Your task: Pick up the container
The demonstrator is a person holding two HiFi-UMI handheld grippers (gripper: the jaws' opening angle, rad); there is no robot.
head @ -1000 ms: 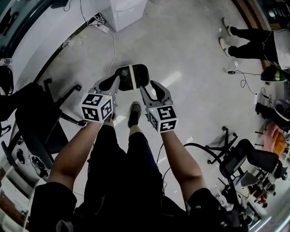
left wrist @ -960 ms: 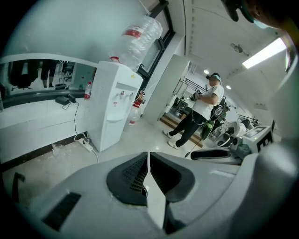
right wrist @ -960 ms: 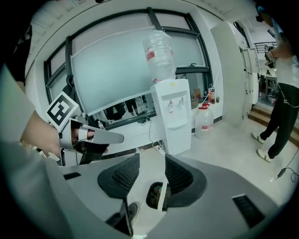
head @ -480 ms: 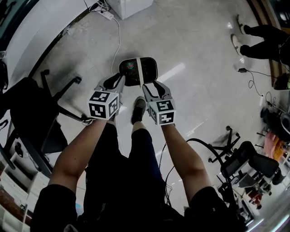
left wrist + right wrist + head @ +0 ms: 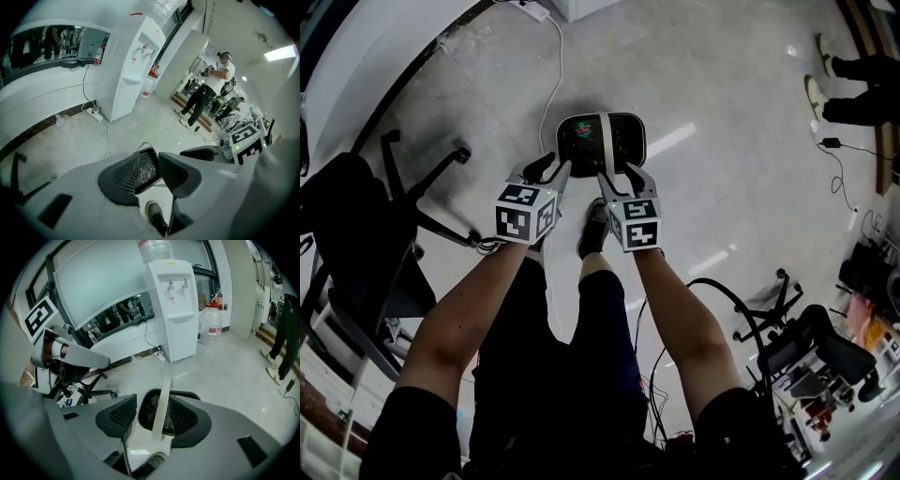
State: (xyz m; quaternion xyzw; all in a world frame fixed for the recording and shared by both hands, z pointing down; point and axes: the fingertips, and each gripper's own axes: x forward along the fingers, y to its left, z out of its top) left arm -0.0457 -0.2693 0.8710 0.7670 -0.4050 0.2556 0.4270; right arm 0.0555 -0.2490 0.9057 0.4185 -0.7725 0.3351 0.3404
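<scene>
The container is a black mesh basket with a white handle strip across its top, and it appears to rest on the grey floor just past both grippers. My left gripper is at its near left corner, jaws opening. In the left gripper view the basket's mesh corner shows in the gap of the left gripper, with no pad pressing on it. My right gripper is at the near right side, jaws opening too. In the right gripper view the white handle stands between the pads of the right gripper, with a gap on its left.
A white water dispenser and a spare water jug stand by the wall ahead. A cable runs across the floor toward the basket. A black office chair is at left, more chairs at right. Another person stands far off.
Both grippers and the basket have gone down toward the floor and sit higher in the head view. The left jaws have spread from shut to wide; the right jaws have widened a little.
</scene>
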